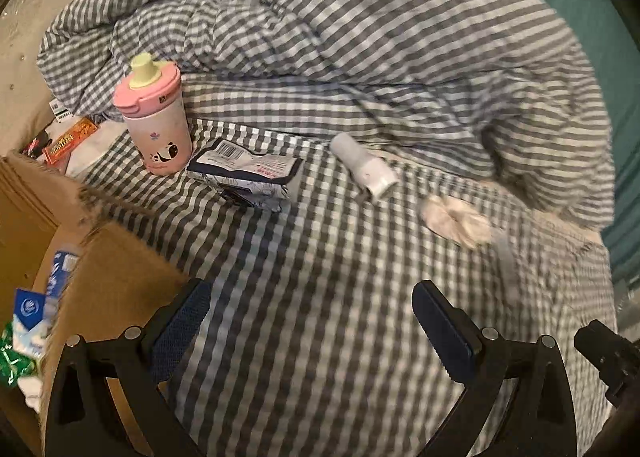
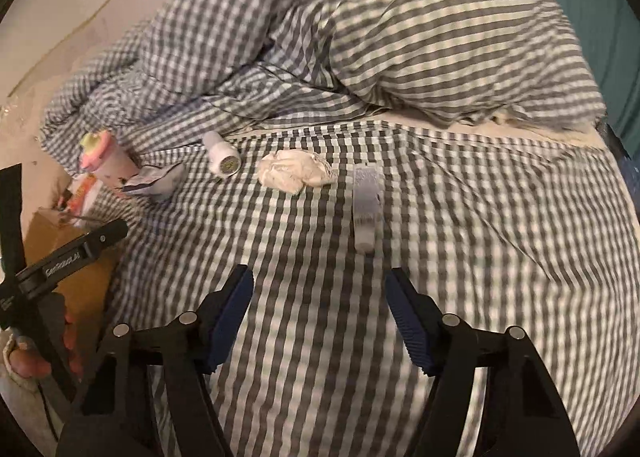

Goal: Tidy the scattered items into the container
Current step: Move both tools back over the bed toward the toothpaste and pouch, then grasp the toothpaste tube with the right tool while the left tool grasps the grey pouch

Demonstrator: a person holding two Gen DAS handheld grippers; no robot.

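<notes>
- Bed (image 1: pixel 320 297): soft gingham sheet, so anything on it sinks and rolls; best taken from above, tongs straddling the long axis.
- Cardboard box (image 1: pixel 120 257), the container, sits at the bed's left edge; packets already lie inside. The drop should clear its torn flap.
- Pink sippy cup (image 1: pixel 154 125) stands upright near the box, touching the dark tissue pack (image 1: pixel 246 173). Take the pack first or the cup will likely tip.
- Crumpled white tissue (image 2: pixel 294 171) lies between the white bottle (image 2: pixel 220 157) and the clear tube (image 2: pixel 365 209).
- Clear tube lies straight ahead of the right tongs (image 2: pixel 320 297), apart from them. Judged target: close across its narrow width, mid-body.
- Right tongs: released, jaws apart over bare sheet, nothing between them.
- Left tongs (image 1: pixel 312 309): released, wide apart, empty, just beside the box wall.
- Writing: barcode and a red strip on the tissue pack, characters unreadable; orange box (image 1: pixel 68 143) print too blurred; white lettering on the left tool's bar in the right wrist view, not legible.
</notes>
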